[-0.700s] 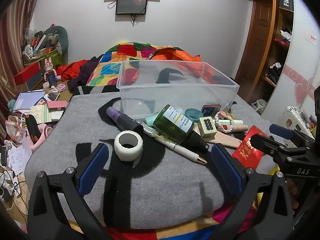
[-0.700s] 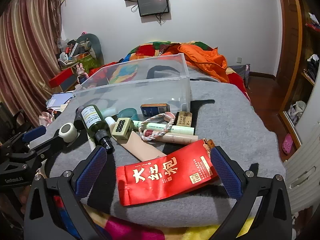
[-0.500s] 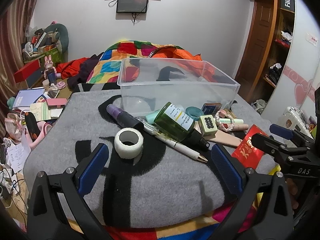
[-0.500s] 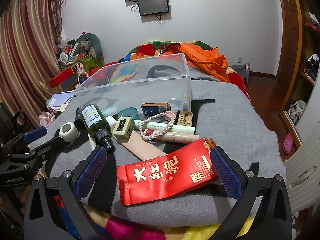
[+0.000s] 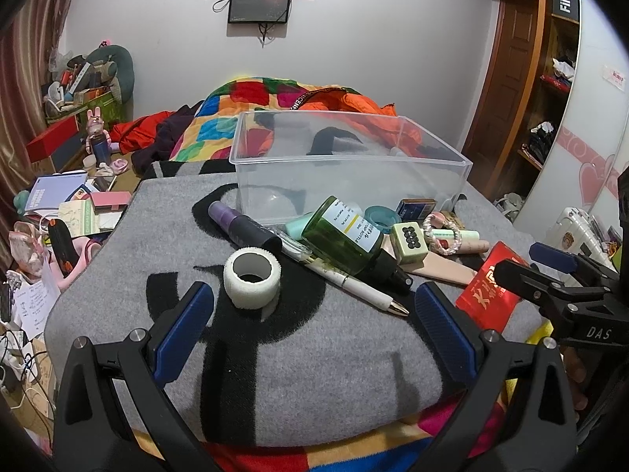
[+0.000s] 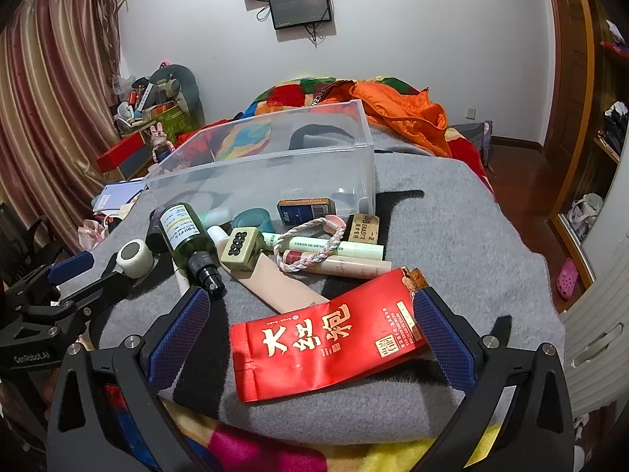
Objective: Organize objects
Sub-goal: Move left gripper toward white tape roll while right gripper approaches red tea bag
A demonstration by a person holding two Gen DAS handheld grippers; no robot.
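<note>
Both grippers released, jaws wide, nothing btwn pads. Left gripper (image 5: 312,308) hovers over near edge of grey blanket (image 5: 314,373), white tape roll (image 5: 252,277) just beyond its left finger, upright on its side face w/ hole up. Right gripper (image 6: 308,316) hangs over red tea pouch (image 6: 326,344), which lies flat btwn the jaws but not pinched; right end of pouch sits near the right pad, contact unclear. Clear plastic bin (image 5: 346,188) on far side of blanket, looks empty. Clutter piled just in front of bin: green glass bottle (image 5: 346,236) on its side w/ black pump cap pointing near-right, white pen (image 5: 354,287) under it, purple spray tube (image 5: 243,228) to the left, green mahjong tile (image 5: 409,239) touching bottle's right side, pink braided bracelet (image 6: 310,246) draped over pale-green tube (image 6: 342,247) and pink tube (image 6: 346,267), blue card box (image 6: 306,209) against bin wall, teal tape ring (image 6: 251,218) next to it.
</note>
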